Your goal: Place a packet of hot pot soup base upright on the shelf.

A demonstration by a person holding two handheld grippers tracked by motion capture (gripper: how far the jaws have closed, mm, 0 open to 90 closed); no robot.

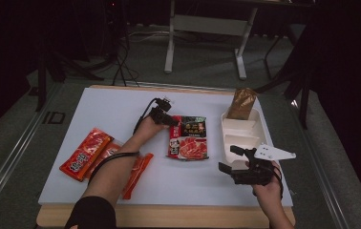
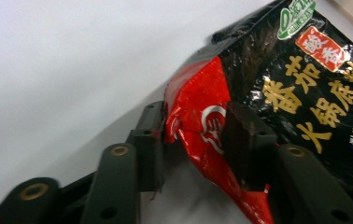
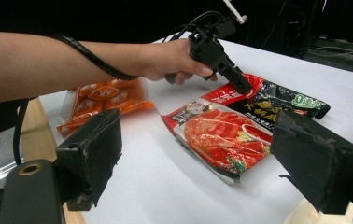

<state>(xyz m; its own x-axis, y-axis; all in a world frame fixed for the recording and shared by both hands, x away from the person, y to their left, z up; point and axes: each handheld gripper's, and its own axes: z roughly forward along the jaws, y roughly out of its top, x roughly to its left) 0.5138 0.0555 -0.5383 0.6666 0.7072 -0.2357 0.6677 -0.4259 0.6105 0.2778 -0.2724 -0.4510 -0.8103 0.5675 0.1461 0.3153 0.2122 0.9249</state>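
- Dark room, white tabletop (image 1: pixel 121 109) with a wood edge.
- Left gripper (image 1: pixel 169 119) at frame centre, jaws partly closed around the upper-left edge of the glossy red-and-black soup-base pouch (image 1: pixel 188 137); foil buckles between the pads, likely a pinch to lift it.
- Right gripper (image 1: pixel 233 160) lower right, jaws wide open, nothing held, apparently waiting beside the white compartment tray (image 1: pixel 238 129).
- Pad contact partly hidden.

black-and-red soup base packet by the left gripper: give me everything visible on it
The black-and-red packet is a glossy, crinkled foil-like pouch lying flat on the white table, between the orange packets and the white tray. Its far half is black with gold characters, a green logo and a red badge; its near half shows a red tomato dish. The left gripper has its jaws astride the red edge, which is buckled up between them; a firm pinch cannot be confirmed.
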